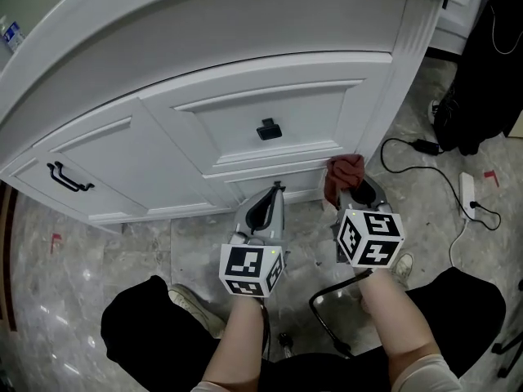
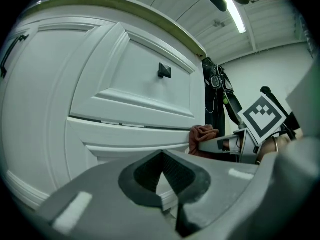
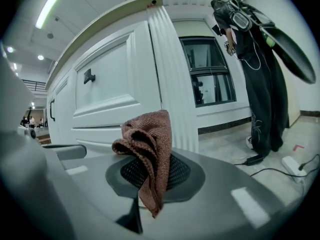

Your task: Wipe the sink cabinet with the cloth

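I record my right gripper (image 1: 351,193) clamped on the brown cloth (image 1: 345,172), held just beside the lower right corner of the sink cabinet (image 1: 237,125), whose front stretches away leftward; my left gripper (image 1: 275,189), jaws together and empty, sits farther left.

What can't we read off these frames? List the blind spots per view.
1. Sink and countertop: in the head view the top edge cuts them off, so only the cabinet front shows.
2. Whether the cloth touches the cabinet: in the right gripper view the cloth itself covers the spot. In the head view the right claw hides the cloth's lower part.
3. Bar handle: clipped by the lens edge in the left gripper view.
4. Cabinet's bottom rail: partly behind the left claw in the head view.
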### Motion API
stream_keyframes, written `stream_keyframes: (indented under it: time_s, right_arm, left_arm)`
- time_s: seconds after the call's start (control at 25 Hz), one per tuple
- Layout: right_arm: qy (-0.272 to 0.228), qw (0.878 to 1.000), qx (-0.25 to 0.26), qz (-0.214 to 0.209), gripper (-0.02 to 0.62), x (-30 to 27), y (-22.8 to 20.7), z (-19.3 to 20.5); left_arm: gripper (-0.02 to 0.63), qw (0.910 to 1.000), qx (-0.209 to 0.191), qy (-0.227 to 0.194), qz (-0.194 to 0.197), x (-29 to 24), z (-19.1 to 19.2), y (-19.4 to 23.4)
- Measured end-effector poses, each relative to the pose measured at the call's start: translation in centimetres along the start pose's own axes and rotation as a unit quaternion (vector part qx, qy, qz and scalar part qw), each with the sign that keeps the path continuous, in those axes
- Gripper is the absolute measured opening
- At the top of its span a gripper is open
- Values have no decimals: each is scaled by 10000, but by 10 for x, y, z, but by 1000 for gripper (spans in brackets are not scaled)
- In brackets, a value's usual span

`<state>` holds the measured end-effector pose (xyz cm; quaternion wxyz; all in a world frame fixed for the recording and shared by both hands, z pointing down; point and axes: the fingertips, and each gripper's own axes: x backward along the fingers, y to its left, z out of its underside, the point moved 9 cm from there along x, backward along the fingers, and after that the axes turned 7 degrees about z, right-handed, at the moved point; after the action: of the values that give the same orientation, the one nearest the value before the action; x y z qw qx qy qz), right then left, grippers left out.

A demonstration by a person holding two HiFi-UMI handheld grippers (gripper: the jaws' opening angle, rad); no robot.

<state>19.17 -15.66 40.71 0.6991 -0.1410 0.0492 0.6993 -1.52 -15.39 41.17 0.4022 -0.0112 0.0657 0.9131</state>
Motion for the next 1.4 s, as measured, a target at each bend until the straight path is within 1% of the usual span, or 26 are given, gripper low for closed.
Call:
stream_keyframes:
  time_s: [0.08, 0.16, 0.32, 0.44, 0.56, 0.68, 0.8, 0.84, 0.92, 1.0, 1.04, 1.24, 1.4]
  right_arm:
    - [-70, 9999, 88, 98, 80, 3, 5, 1]
    - [-138, 9998, 130, 54, 80, 6, 16, 4]
    - [-223, 9988, 217, -390, 80, 7, 54, 12]
    - [-142, 9966, 368, -723, 80, 3, 93, 21]
    - [0, 9943, 390, -991, 80, -5, 128, 33]
    - [126, 9907, 402, -1294, 80, -14, 163, 48]
    - [308, 9869, 463, -1512, 80, -22, 190, 67]
    - [372, 9861, 487, -1544, 80, -26, 196, 73]
    - [504, 9853, 531, -1547, 80, -34, 204, 82]
    - [617, 9850, 509, -1531, 80, -41, 209, 89]
    - [646, 9850, 484, -1524, 81, -44, 210, 92]
    - [581, 9851, 609, -1500, 83, -47, 209, 94]
    - [606, 9874, 576, -1341, 81, -46, 198, 95]
  left_arm:
    - [2, 10000, -75, 22, 34, 3, -1, -1]
    - [2, 9999, -153, 27, 48, 9, -4, -1]
    - [2, 9995, -294, -37, -56, 29, -10, 13]
    - [2, 9991, -297, -108, -289, 54, -11, 32]
    - [2, 9980, -340, -58, -534, 79, -7, 54]
    - [2, 9972, -234, -76, -711, 104, -4, 75]
    - [2, 9975, 53, -232, -662, 123, -1, 90]
    - [2, 9976, 80, -283, -629, 127, 0, 93]
    - [2, 9972, -86, -346, -657, 131, 1, 95]
    - [2, 9948, -385, -413, -843, 136, 1, 96]
    - [2, 9937, -473, -435, -913, 137, 2, 95]
    - [2, 9943, -394, -431, -889, 133, 17, 96]
    - [2, 9924, -366, -526, -1051, 131, 16, 95]
